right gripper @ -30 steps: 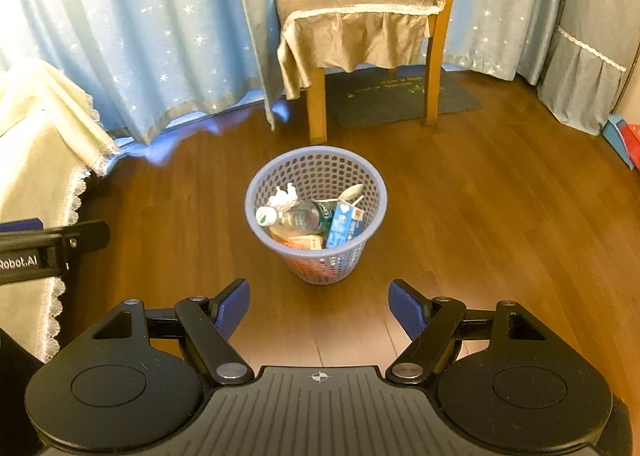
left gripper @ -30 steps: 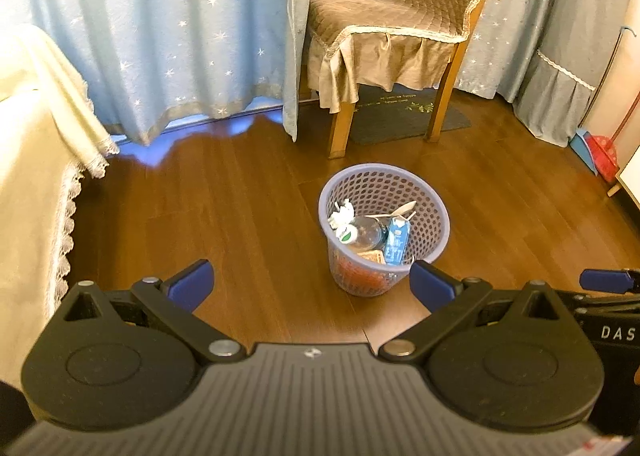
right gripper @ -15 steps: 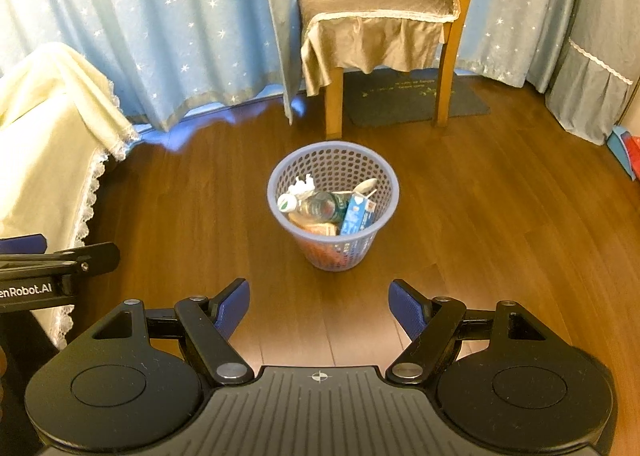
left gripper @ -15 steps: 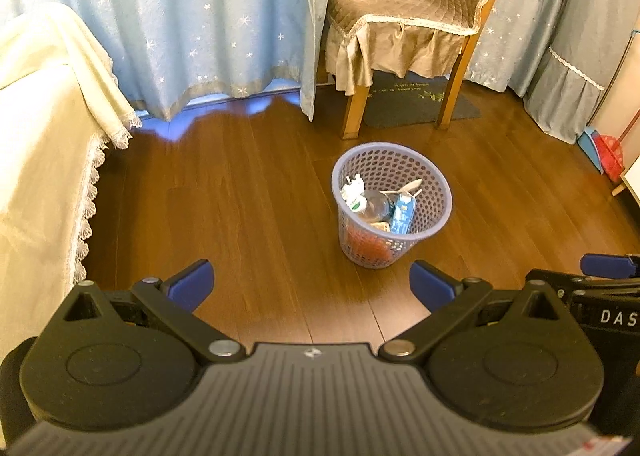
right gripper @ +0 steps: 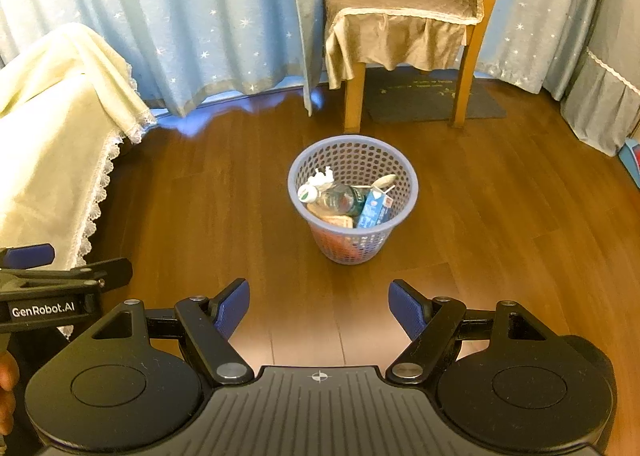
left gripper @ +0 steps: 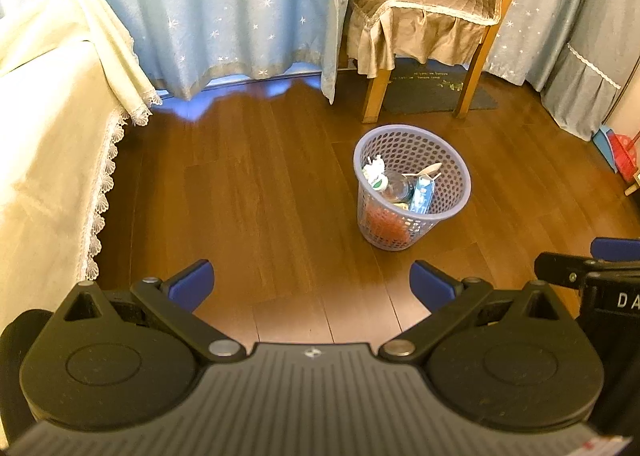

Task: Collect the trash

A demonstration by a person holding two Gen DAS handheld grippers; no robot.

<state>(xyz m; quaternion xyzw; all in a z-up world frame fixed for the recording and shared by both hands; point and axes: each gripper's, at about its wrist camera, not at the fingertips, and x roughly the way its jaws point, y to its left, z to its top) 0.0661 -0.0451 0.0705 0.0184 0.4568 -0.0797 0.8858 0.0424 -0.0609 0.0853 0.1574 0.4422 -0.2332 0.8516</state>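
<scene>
A lilac perforated waste basket (left gripper: 448,160) (right gripper: 384,248) stands on the wooden floor in front of a chair. Inside it lie a clear plastic bottle (right gripper: 336,198) with a green-and-white cap, a blue carton (right gripper: 374,210) (left gripper: 423,194), crumpled white paper and orange wrappers. My left gripper (left gripper: 311,286) is open over bare floor, well short of the basket and to its left, with nothing between its blue pads. My right gripper (right gripper: 319,310) is open too, empty, with the basket straight ahead of it. Each gripper's fingers show at the edge of the other's view.
A wooden chair (right gripper: 404,16) with a brown quilted cover stands behind the basket, a dark mat (right gripper: 436,100) under it. Blue starred curtains (left gripper: 224,8) hang along the back. A cream lace-edged cloth (left gripper: 48,128) covers furniture at the left. A red and blue dustpan (left gripper: 618,148) leans at the right.
Both grippers have drawn back from the basket, which now looks smaller and farther off. More of the cream cloth shows at the left. The jaws have kept their width.
</scene>
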